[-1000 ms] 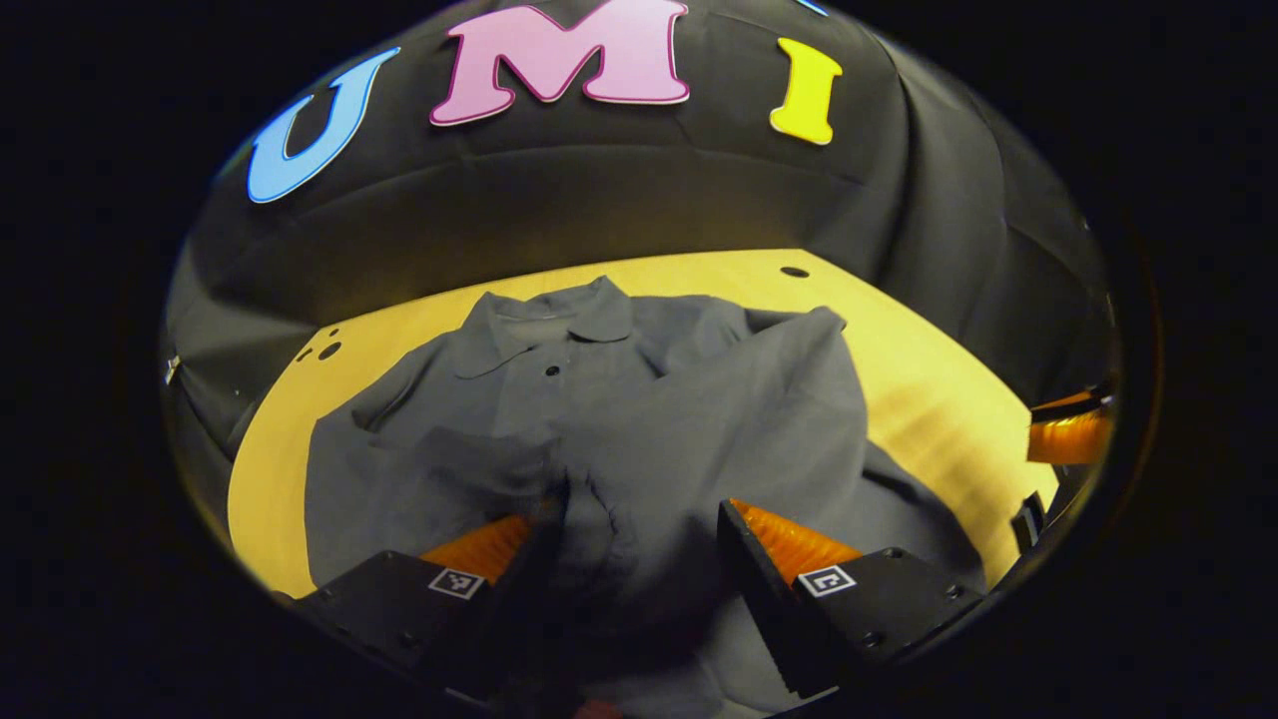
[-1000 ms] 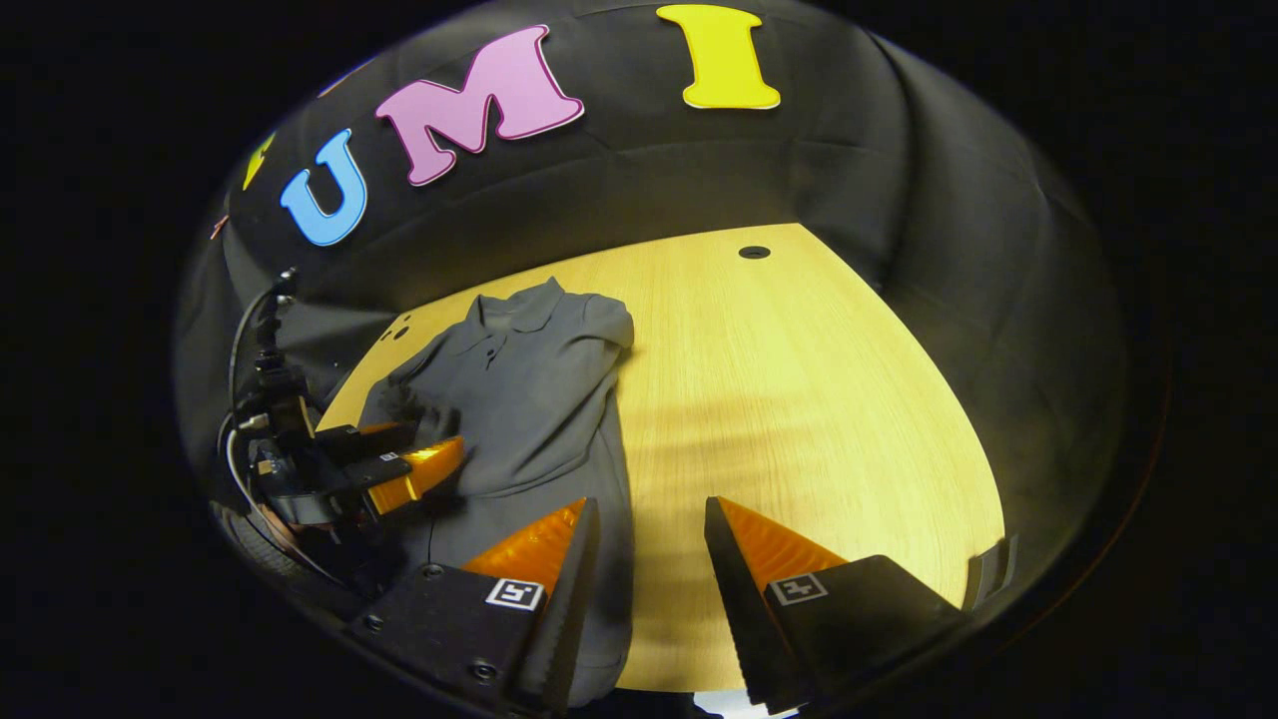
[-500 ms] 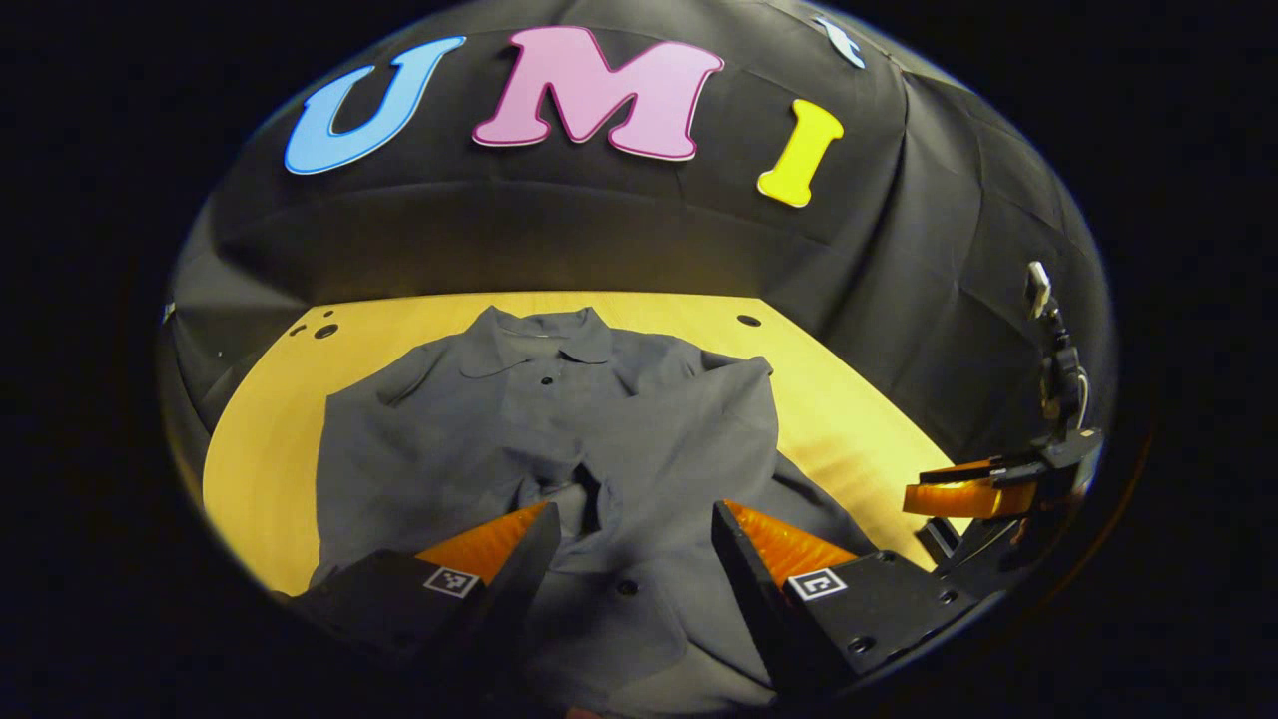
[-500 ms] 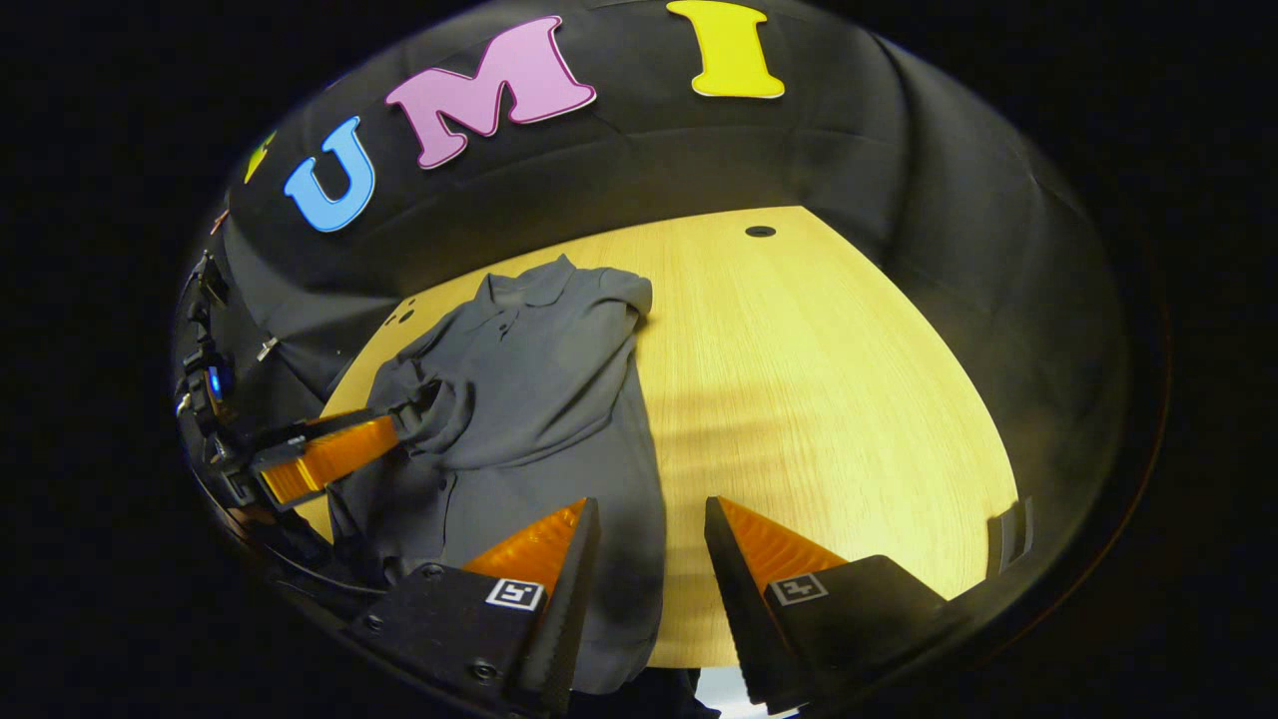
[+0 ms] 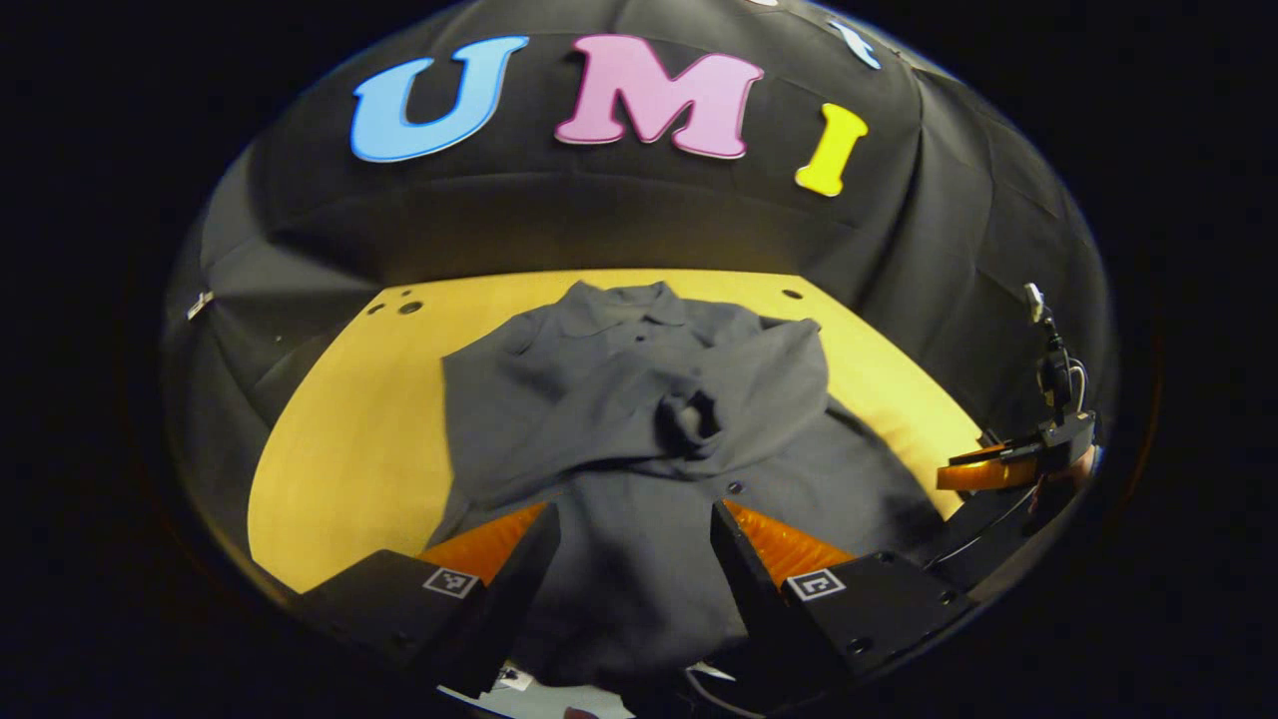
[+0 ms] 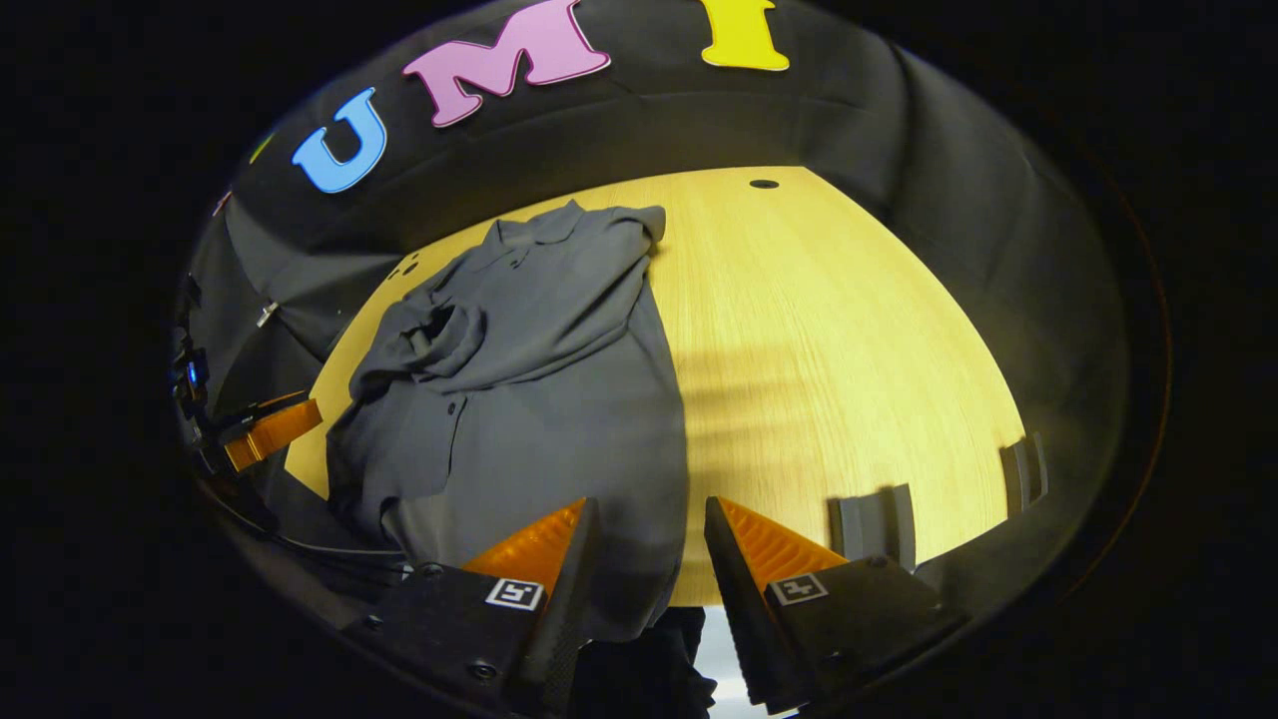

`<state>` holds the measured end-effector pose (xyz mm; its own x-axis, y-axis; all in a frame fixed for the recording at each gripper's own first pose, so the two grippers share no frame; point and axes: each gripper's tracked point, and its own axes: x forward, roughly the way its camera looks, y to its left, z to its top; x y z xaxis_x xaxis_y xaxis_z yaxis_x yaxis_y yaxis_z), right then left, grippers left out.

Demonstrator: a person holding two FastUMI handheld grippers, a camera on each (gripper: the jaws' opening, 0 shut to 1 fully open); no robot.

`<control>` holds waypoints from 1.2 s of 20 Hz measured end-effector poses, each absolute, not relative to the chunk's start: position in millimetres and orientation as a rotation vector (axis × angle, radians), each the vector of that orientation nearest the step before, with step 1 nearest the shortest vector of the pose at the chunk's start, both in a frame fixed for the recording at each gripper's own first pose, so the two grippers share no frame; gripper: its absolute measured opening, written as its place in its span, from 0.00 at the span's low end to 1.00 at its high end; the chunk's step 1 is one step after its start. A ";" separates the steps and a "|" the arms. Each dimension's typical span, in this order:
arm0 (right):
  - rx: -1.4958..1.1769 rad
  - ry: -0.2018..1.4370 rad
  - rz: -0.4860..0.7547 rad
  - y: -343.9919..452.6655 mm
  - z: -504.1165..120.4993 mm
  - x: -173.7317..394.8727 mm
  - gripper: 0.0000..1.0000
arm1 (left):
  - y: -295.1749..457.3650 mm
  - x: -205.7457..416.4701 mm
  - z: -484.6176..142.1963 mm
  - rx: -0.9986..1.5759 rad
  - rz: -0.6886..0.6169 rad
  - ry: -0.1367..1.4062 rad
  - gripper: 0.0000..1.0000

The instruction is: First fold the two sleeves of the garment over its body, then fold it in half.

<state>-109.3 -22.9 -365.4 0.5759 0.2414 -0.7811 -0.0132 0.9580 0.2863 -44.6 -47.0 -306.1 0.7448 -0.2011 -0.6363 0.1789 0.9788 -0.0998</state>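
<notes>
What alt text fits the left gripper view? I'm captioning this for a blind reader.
A dark grey shirt lies on a yellow wooden table, collar at the far end, both sleeves folded across its chest. The left claw is open above the hem, holding nothing, and the right claw hangs beside the table's right edge.

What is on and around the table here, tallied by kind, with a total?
Grey collared button-front shirt: 1
Light wooden table: 1
Two-finger grippers: 2, the left gripper and the right gripper
Total: 4
</notes>
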 end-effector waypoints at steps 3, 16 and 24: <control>0.281 0.982 0.140 -17.0 -375.7 -118.2 0.66 | -9.0 -63.0 -326.4 -0.024 -0.161 0.760 0.96; 0.244 1.091 0.125 2.3 -413.5 -138.9 0.66 | 27.9 -89.0 -412.1 -0.047 -0.065 1.009 0.97; 0.031 1.052 0.182 22.6 -418.0 -128.7 0.51 | -1.9 -77.8 -411.8 0.017 -0.179 1.024 0.75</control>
